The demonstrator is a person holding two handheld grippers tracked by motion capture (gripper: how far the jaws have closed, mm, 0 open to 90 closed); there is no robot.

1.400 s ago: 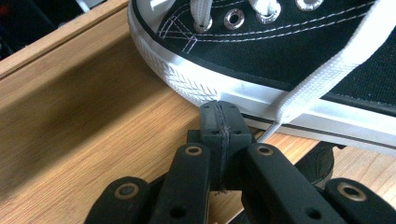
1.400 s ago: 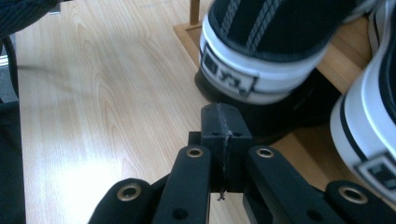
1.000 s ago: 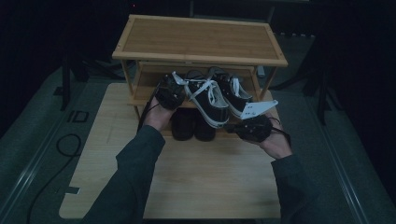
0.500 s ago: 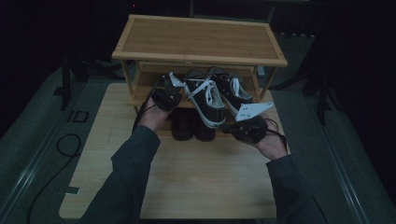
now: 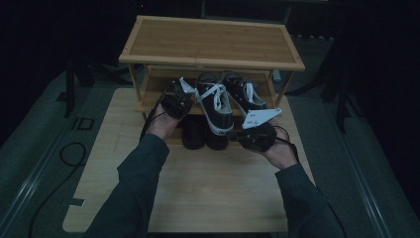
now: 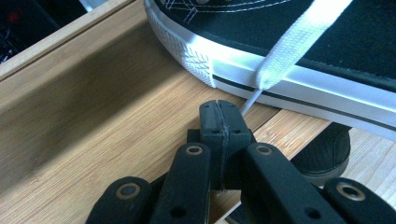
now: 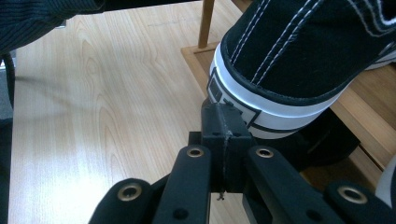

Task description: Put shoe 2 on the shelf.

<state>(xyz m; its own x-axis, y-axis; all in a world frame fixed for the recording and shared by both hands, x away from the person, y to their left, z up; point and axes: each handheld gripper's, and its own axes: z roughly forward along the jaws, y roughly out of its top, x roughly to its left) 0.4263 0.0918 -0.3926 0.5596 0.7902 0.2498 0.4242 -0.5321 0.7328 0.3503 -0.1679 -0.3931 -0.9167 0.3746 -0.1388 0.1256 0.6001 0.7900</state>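
1. A pair of black canvas sneakers [image 5: 218, 106] with white rubber soles and white laces sits on the middle shelf of a bamboo shoe rack [image 5: 210, 42] standing on a light wooden table [image 5: 208, 188]. The nearer shoe's heel overhangs the shelf's front edge, and a darker pair of shoes [image 5: 195, 134] rests on the shelf below.

2. The left gripper [image 5: 176, 101] is at the toe end of the shoes; its own view shows the jaws pressed together, with the white lace tip [image 6: 250, 100] running to them (whether the lace is actually pinched between them cannot be told).

3. The right gripper [image 5: 257, 136], topped by its grey three-cornered plate, is held just in front of the rack near the overhanging heel [image 7: 280, 93]; its jaws meet with nothing between them.

4. Compared with half a second ago, both hands sit slightly farther forward toward the rack, while the sneakers lie where they were.

5. The high view shows the full rack and both sleeved forearms; the left gripper view adds the ribbed toe bumper [image 6: 196, 58] and flat lace, and the right gripper view the black stripe and white stitching at the heel.
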